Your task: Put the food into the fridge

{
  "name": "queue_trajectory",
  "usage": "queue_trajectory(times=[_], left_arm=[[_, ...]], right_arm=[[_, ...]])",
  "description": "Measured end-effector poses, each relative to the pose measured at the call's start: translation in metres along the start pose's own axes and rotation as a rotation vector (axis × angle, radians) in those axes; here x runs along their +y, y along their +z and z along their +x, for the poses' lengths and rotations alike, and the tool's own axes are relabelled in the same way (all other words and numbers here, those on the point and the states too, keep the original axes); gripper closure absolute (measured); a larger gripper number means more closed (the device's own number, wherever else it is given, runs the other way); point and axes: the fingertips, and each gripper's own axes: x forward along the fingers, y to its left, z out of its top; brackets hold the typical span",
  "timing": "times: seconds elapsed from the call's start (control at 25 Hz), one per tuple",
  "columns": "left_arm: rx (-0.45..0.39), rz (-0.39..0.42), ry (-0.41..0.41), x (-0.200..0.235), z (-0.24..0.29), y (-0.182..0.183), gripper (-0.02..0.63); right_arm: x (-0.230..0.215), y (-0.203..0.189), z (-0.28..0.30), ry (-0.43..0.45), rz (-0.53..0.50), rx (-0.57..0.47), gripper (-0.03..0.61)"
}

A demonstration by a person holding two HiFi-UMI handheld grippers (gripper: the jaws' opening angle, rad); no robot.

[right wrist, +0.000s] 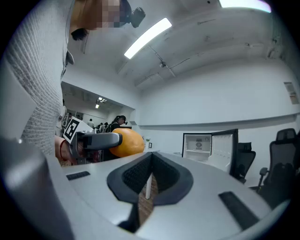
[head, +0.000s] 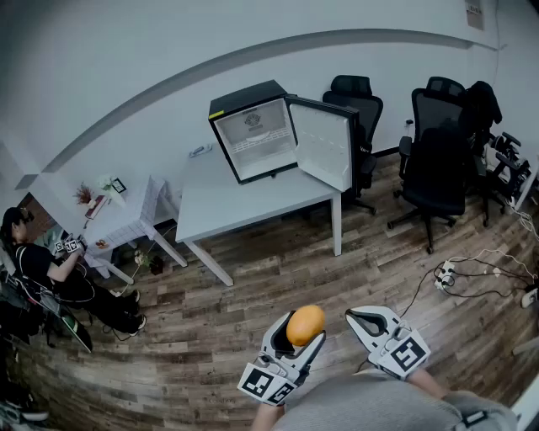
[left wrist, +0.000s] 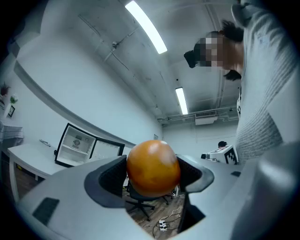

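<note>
With the left gripper clamped on the orange and the right gripper closed and empty, both well short of the table, I'd call this the carry, and the next move is a walk to the open fridge on its far right corner.

orange fruit in left gripper; black fridge, door open, upright on white table

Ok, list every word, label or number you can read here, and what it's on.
Fridge label: too small to read.
Wall sign: too small to read.
Marker cubes: square patterns only, no words.
So nothing is legible.
</note>
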Motion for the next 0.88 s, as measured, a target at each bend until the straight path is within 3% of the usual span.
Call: queue_trajectory(times=[0.44, 0.68, 0.88], left_arm=[[0.004, 0.002, -0.003, 0.0015, 0.0007, 0.0018, 0.281], [0.006, 0.003, -0.003, -0.0026, 0.0000, -0.0003, 0.282], [0.007, 0.001, -0.003, 0.0001, 0.0017, 0.0016, 0.281]], right_arm=[[-0.0027, 0.0012, 0.0026, 0.001, -0.006, 0.002, 0.566], [-0.0032, 0.0059, -0.0010, 0.011, 0.086, -0.064, 0.565], [-0.0066, 0.0055, 0.0037, 0.011, 0.116, -0.059, 0.565]])
